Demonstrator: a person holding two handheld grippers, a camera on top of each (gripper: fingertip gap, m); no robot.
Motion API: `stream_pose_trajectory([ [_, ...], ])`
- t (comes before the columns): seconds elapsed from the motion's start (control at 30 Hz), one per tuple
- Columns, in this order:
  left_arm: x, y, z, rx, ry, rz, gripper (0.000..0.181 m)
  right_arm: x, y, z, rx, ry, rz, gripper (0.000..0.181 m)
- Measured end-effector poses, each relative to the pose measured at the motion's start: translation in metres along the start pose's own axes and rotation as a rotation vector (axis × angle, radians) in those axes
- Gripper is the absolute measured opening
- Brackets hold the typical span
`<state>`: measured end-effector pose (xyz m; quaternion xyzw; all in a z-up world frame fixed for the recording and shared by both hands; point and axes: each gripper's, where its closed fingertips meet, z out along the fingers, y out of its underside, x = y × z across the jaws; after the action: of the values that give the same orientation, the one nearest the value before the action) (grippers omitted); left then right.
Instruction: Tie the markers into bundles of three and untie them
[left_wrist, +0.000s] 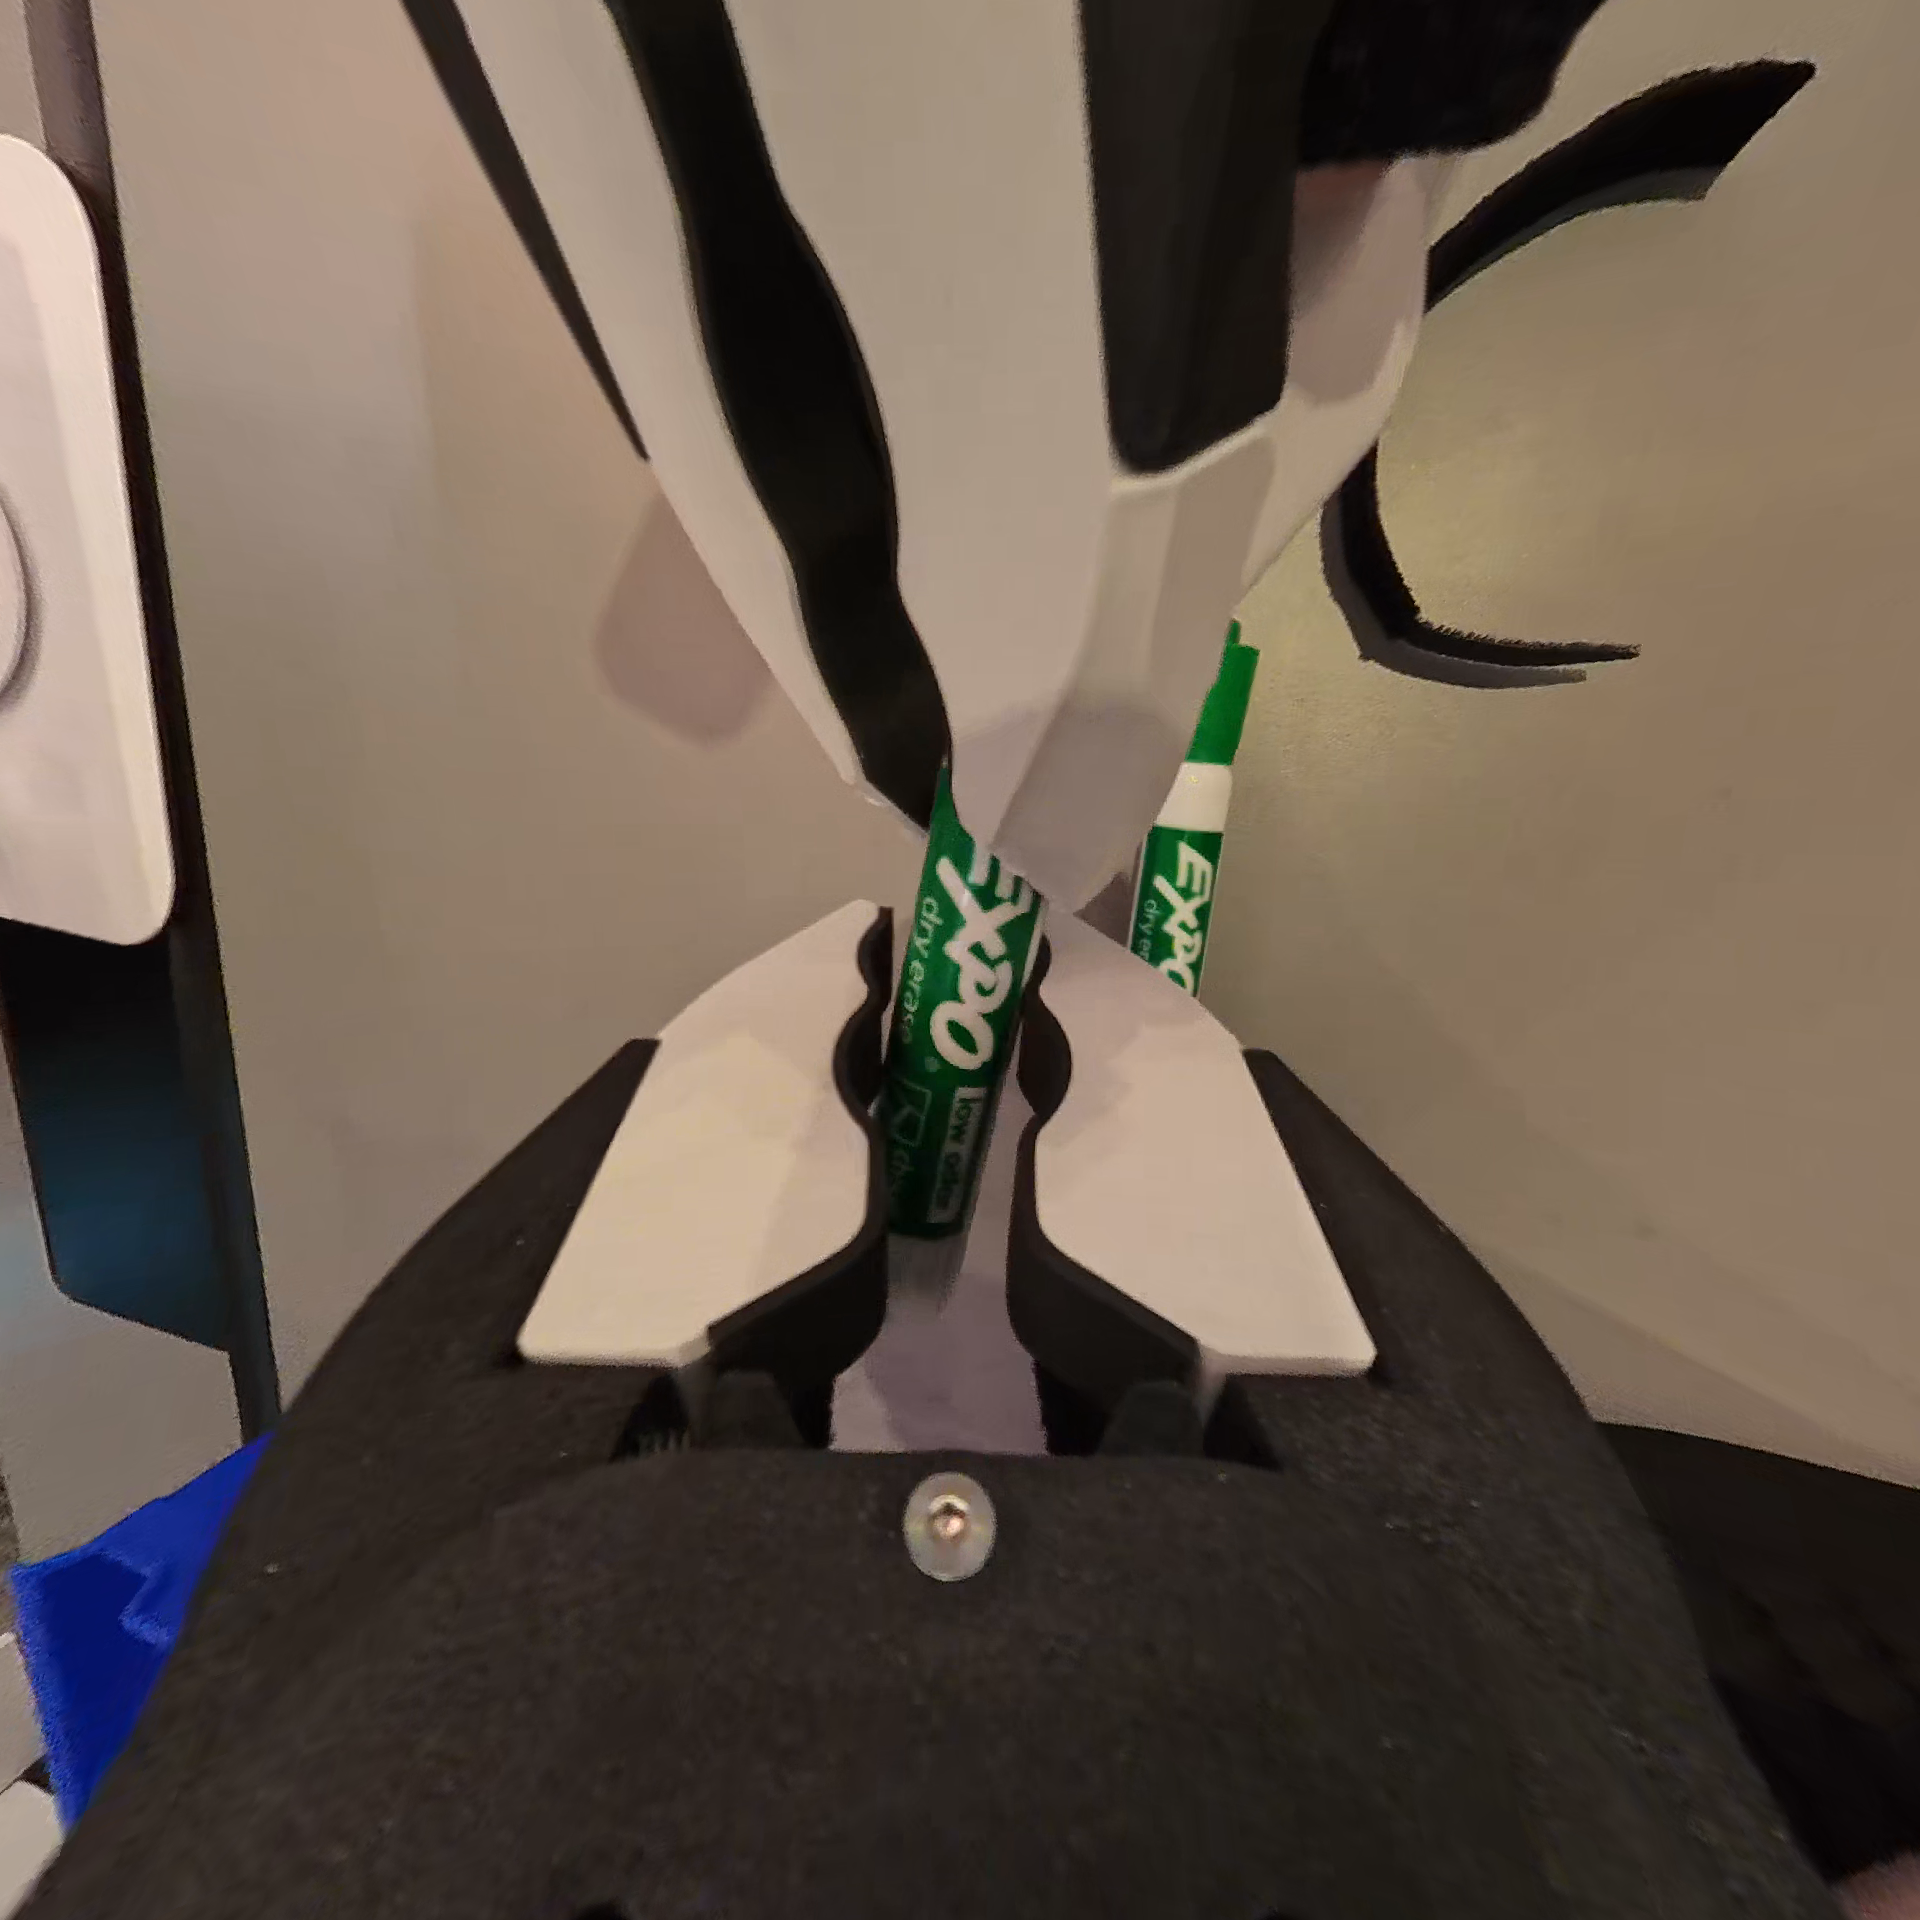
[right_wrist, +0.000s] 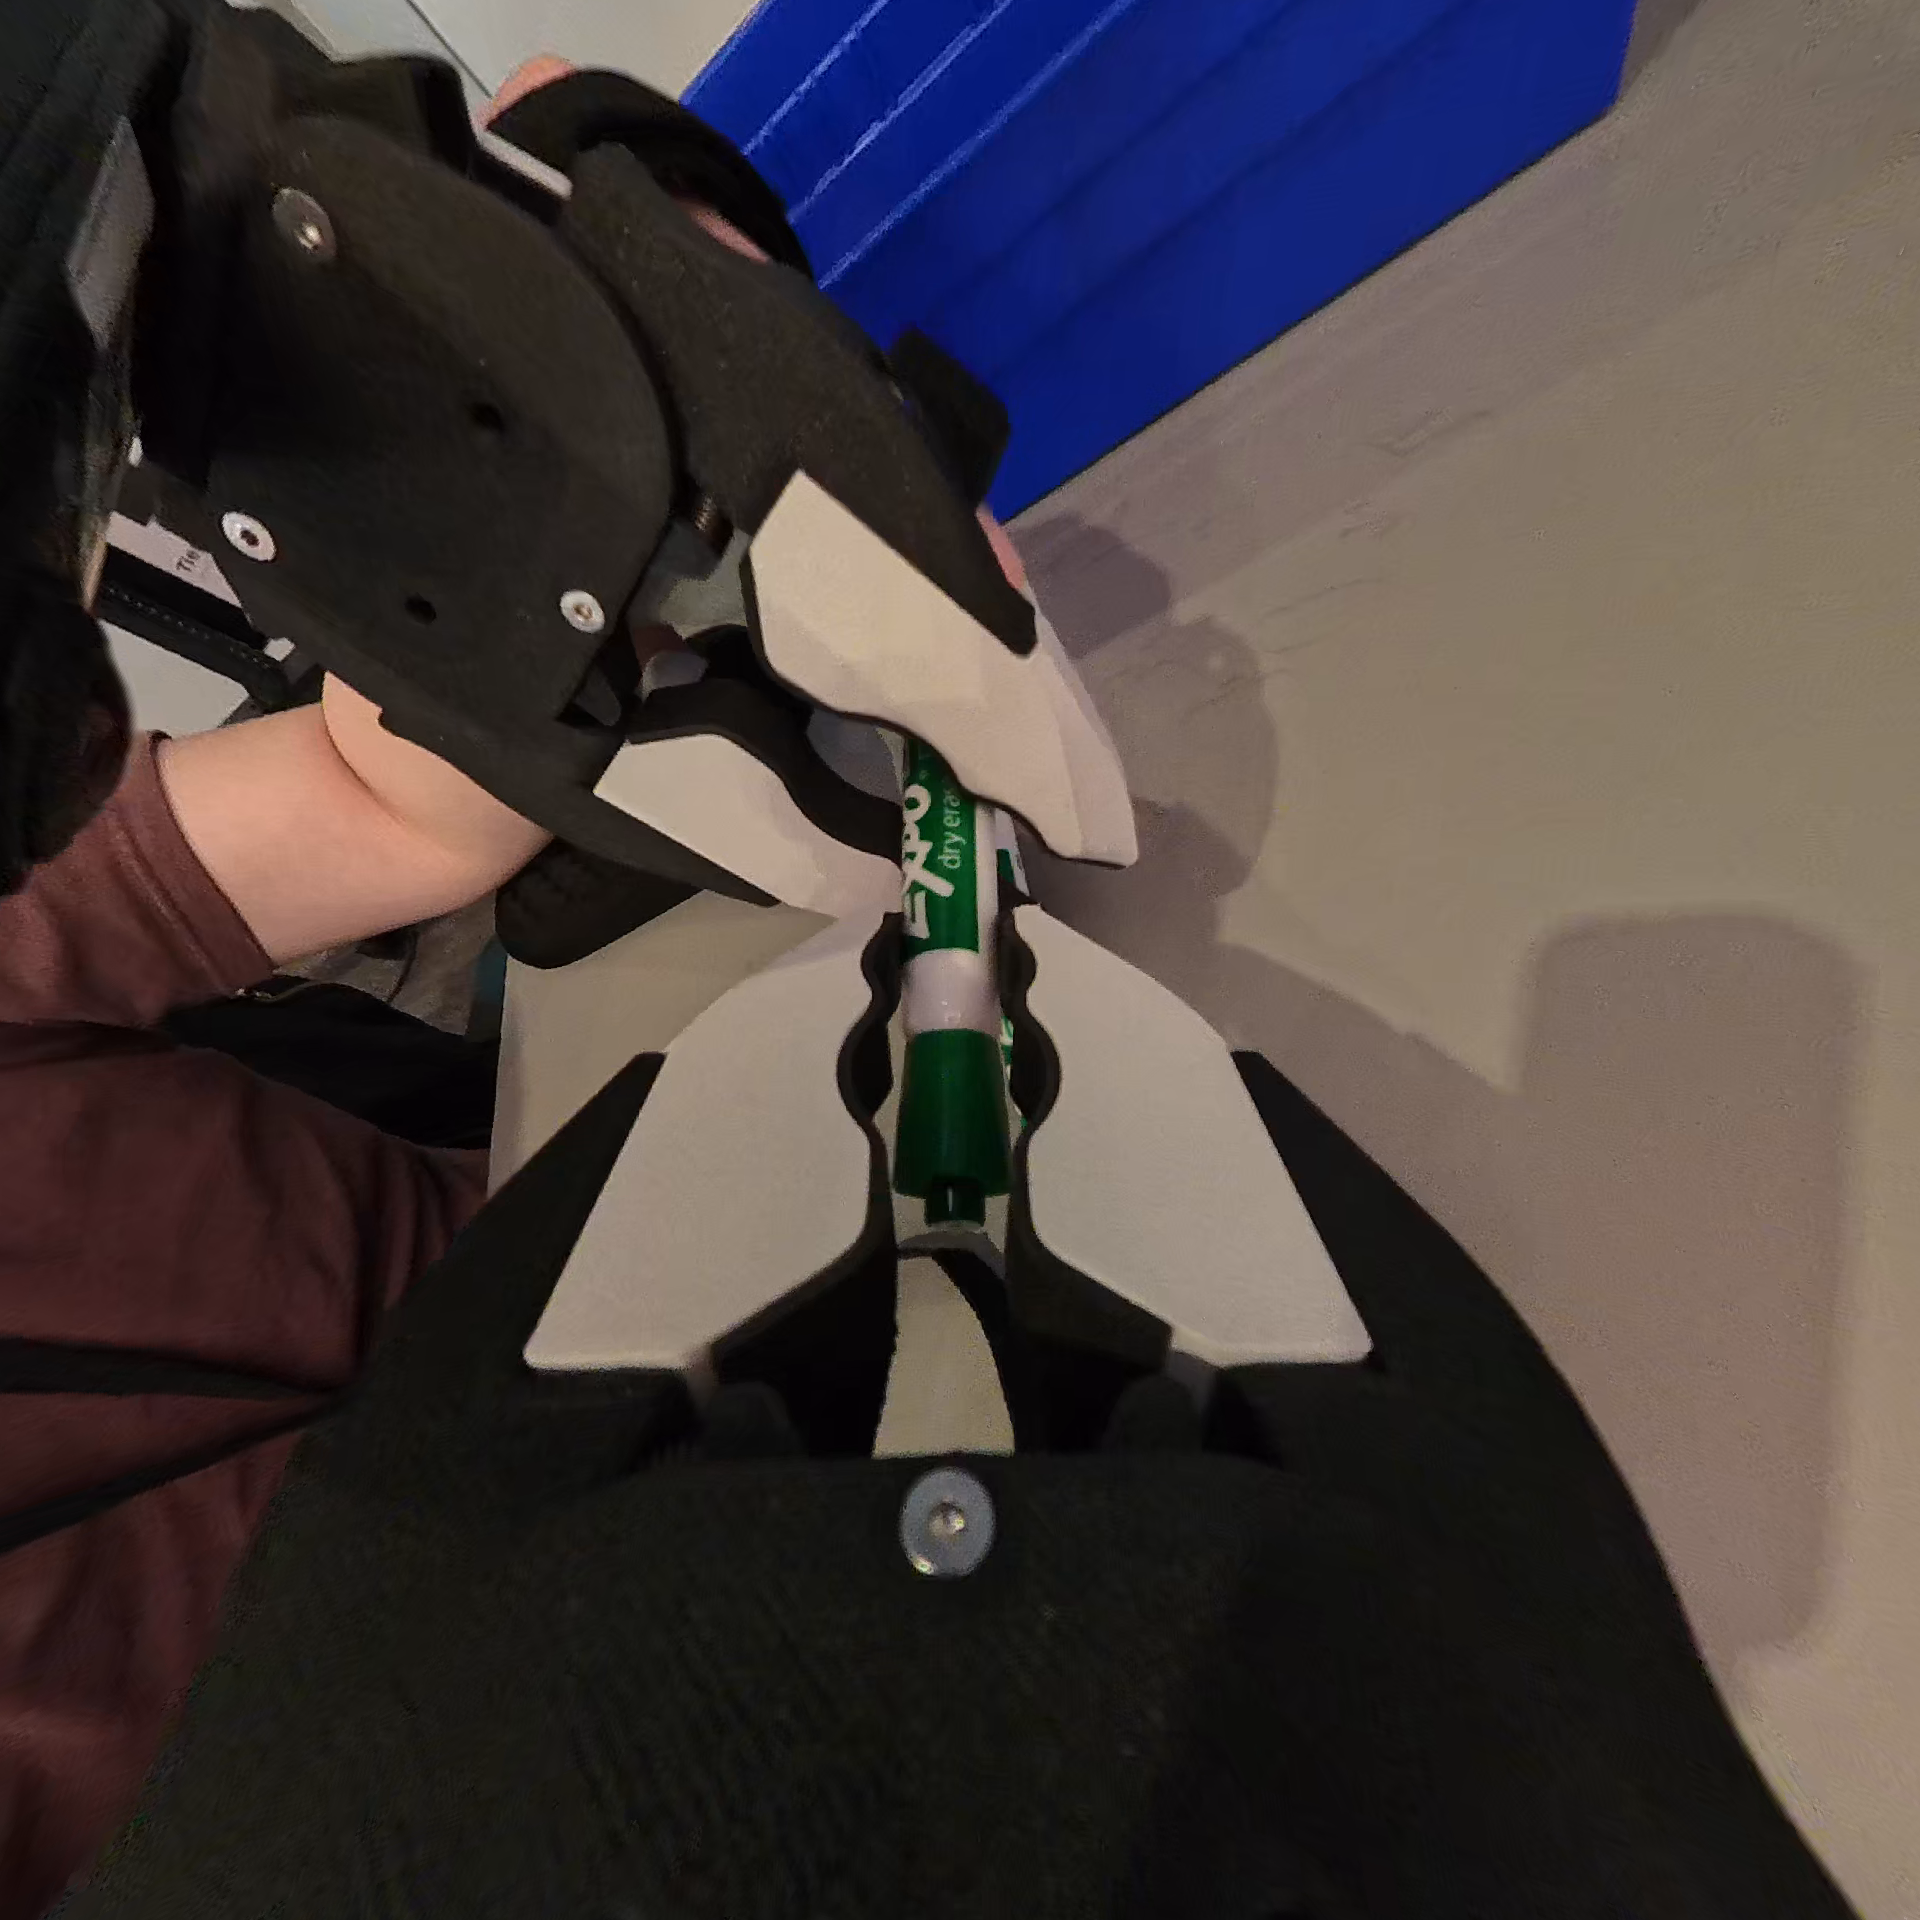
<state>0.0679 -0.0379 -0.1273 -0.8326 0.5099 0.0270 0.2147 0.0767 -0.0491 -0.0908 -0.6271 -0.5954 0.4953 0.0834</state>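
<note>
The green marker (left_wrist: 961, 1049) is held off the grey surface (right_wrist: 1558, 727), clenched at one end by the left tool (left_wrist: 956, 977) and at its capped end by the right tool (right_wrist: 951, 987), its long axis running straight from one to the other. A second marker (left_wrist: 1195, 831) lies just beside it. Light, stiff and probably slick, it is best gripped mid-barrel. A black strap (left_wrist: 1455, 623) curls nearby.
</note>
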Motion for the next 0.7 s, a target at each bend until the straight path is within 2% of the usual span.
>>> stream_pose_trajectory([
  [0.27, 0.006, 0.005, 0.012, -0.051, 0.032, 0.015, 0.020, -0.009, -0.005, 0.000, 0.032, -0.100, 0.086, 0.019],
  [0.33, 0.009, 0.005, 0.012, -0.049, 0.051, 0.017, 0.013, -0.010, -0.005, 0.000, 0.032, -0.110, 0.063, 0.019],
  [0.4, 0.010, 0.001, 0.006, -0.006, 0.076, 0.002, 0.013, -0.012, -0.011, -0.004, 0.073, -0.121, 0.000, 0.020],
  [0.47, 0.004, 0.008, -0.001, -0.005, 0.073, -0.032, 0.013, -0.008, -0.021, -0.014, 0.153, -0.086, -0.099, 0.048],
  [0.57, -0.017, 0.029, -0.019, -0.002, 0.002, -0.111, 0.012, -0.005, -0.003, -0.028, 0.128, -0.088, -0.336, 0.037],
  [0.7, -0.039, 0.039, -0.058, 0.101, -0.048, -0.271, 0.012, 0.016, 0.036, -0.002, -0.060, 0.008, -0.488, 0.037],
])
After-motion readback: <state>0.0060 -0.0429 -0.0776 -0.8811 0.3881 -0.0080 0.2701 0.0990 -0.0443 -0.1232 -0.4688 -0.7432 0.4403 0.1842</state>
